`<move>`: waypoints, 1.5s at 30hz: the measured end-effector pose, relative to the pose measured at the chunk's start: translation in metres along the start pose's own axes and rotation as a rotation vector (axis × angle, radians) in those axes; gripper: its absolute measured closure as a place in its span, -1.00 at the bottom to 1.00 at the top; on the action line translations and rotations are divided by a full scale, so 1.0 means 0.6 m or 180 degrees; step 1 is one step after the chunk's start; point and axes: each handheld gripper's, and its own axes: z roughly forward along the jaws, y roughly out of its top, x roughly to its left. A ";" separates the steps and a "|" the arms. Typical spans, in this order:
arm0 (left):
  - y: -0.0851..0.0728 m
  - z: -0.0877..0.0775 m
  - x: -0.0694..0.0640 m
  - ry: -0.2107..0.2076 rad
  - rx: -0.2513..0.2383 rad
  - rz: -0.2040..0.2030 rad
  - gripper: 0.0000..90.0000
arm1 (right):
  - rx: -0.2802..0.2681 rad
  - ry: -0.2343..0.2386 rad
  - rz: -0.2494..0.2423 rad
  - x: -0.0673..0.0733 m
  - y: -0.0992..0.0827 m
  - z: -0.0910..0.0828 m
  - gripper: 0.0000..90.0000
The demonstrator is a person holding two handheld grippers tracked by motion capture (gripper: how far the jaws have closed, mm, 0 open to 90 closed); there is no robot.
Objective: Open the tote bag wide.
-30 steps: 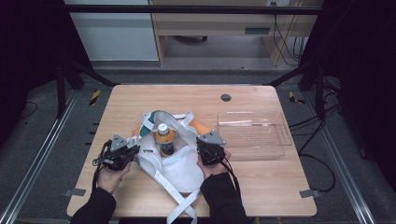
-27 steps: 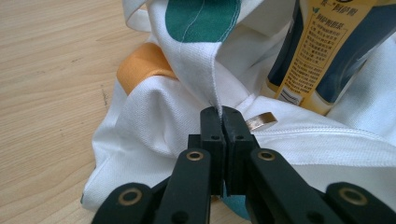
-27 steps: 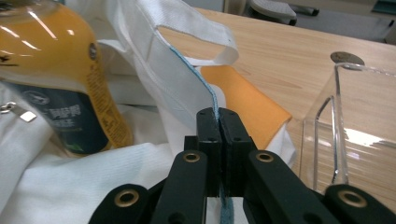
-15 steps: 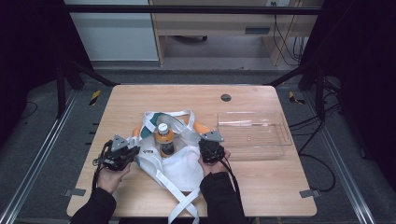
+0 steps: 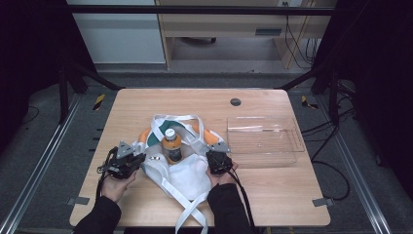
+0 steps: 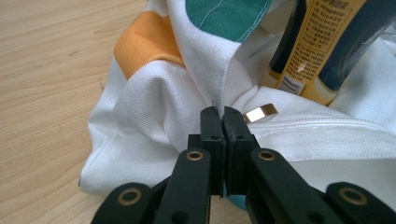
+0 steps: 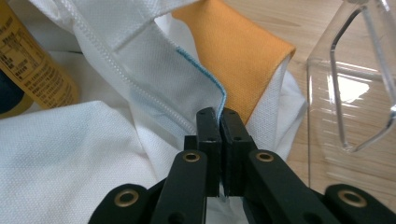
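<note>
White cloth of the bag [image 5: 182, 170] lies low centre in the high view, the bottle [image 5: 171, 146] upright in its mouth. The right gripper [image 5: 218, 161] has sunk toward the table since a second ago; the left gripper [image 5: 127, 160] has not moved. So the bag's right rim is likely being lowered around the bottle.

Left gripper view: jaws pinch a bag seam at centre, bottle upper right.

Right gripper view: jaws pinch the blue-edged rim, a clear tray [image 7: 355, 88] at right.

A light wooden desk [image 5: 146, 105] with a small dark round grommet hole [image 5: 235, 102] near its far edge carries a clear, empty rectangular plastic tray [image 5: 263, 141] on the right side, with grey floor all around and pale cabinets [image 5: 117, 36] behind it.
</note>
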 end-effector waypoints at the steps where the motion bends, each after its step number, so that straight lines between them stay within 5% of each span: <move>1: 0.000 0.000 0.000 0.0000 0.0000 0.0000 0.97 | 0.0003 0.0006 0.0002 0.000 -0.001 0.001 0.97; 6: -0.002 0.000 -0.002 0.0018 -0.0043 -0.0001 0.95 | -0.0011 0.0021 -0.0024 0.000 -0.004 0.000 0.96; 11: -0.002 -0.001 -0.005 -0.0004 -0.0109 0.0050 0.65 | -0.0139 0.0052 -0.0064 -0.003 -0.003 -0.010 0.82; 14: -0.003 -0.008 -0.007 0.0068 -0.0182 0.0133 0.51 | -0.0227 0.0130 -0.0046 -0.008 -0.002 -0.022 0.72; 21: -0.004 -0.041 0.003 0.0063 -0.0420 0.0085 0.28 | -0.0489 0.0345 -0.0143 -0.015 0.008 -0.061 0.45; 25: -0.001 -0.057 0.008 -0.0038 -0.0615 -0.0027 0.24 | -0.0601 0.0472 -0.0197 -0.022 0.018 -0.087 0.25; 32: 0.010 -0.069 -0.004 -0.0129 -0.0702 -0.0058 0.18 | -0.0684 0.0622 -0.0248 -0.039 0.027 -0.125 -0.01; 45: 0.031 -0.082 -0.028 -0.0335 -0.0824 0.0015 -0.06 | -0.0713 0.0807 -0.0323 -0.092 -0.012 -0.170 -0.39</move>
